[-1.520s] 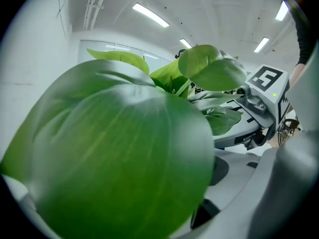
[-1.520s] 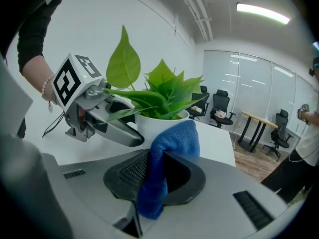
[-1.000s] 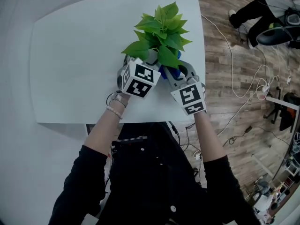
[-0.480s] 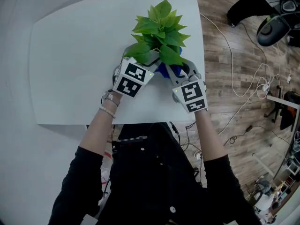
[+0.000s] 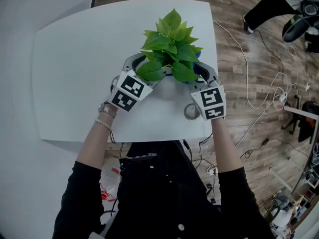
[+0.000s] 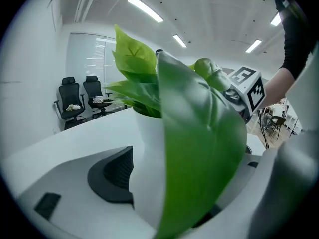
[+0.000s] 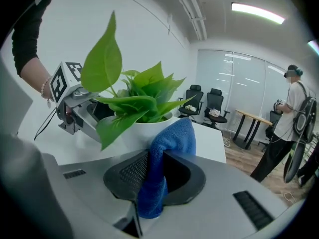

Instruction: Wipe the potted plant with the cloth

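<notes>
one leaf (image 6: 199,148) half-hides left hand-held gripper (image 6: 172,183), just opening round pot (image 6: 146,143); right hand-held gripper (image 7: 154,176) pinches cloth (image 7: 172,136).

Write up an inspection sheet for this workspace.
Surface: white table.
Job's things: potted plant, upright in a white pot; blue cloth.
Clutter: grey ring beside the right gripper; cannot tell whether it is part of it.
Grippers: left gripper open, jaws just been opening, white pot between them; right gripper shut on the blue cloth.
Cables: white cables across the wooden floor.
Surroundings: office chairs, a standing person.
</notes>
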The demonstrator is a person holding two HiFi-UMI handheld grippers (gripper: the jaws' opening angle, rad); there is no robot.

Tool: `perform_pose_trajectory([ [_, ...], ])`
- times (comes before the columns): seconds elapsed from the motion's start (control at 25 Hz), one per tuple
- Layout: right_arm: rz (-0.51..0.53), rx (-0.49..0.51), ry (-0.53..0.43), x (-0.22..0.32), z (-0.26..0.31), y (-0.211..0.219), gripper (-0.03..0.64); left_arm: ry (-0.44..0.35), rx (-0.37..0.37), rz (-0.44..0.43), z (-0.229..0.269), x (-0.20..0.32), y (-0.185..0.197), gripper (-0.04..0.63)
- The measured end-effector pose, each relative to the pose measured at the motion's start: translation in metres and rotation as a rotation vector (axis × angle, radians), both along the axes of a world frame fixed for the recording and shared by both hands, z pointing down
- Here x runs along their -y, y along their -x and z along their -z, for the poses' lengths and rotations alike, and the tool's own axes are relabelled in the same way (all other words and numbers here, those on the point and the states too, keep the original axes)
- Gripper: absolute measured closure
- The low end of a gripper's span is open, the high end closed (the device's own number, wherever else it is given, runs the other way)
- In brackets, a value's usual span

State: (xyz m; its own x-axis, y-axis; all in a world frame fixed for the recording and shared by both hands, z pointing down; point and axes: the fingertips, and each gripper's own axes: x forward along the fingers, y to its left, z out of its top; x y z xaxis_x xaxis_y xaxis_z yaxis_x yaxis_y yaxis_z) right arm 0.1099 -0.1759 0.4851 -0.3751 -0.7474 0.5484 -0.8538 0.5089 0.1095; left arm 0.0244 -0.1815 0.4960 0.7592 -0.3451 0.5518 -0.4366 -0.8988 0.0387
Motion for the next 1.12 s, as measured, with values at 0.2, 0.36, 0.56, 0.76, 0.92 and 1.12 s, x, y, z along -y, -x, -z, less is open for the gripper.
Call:
perform_pose_trajectory([
  [0.2,0.012,-0.024,-0.008,0.016,0.001,-0.004,0.522,-0.005,-0.019,-0.083,0.004,0.008,-0.006,0.253],
  [0.36,0.022,-0.048,0.010,0.019,-0.005,-0.010,0.522,-0.014,-0.027,-0.140,0.011,0.008,-0.016,0.253],
  [0.56,0.027,-0.085,-0.023,0.028,0.000,-0.015,0.522,-0.047,-0.019,-0.114,0.006,0.009,-0.024,0.262],
  [0.76,0.037,-0.076,-0.018,0.026,0.001,-0.004,0.522,-0.035,-0.021,-0.020,0.004,0.011,-0.020,0.267],
  [0.92,0.024,-0.062,-0.017,0.014,0.002,-0.002,0.522,-0.027,-0.014,0.054,0.006,0.006,-0.022,0.267],
  [1.12,0.018,-0.046,-0.012,0.000,-0.002,0.006,0.522,-0.013,-0.007,0.155,0.004,0.004,-0.023,0.268],
])
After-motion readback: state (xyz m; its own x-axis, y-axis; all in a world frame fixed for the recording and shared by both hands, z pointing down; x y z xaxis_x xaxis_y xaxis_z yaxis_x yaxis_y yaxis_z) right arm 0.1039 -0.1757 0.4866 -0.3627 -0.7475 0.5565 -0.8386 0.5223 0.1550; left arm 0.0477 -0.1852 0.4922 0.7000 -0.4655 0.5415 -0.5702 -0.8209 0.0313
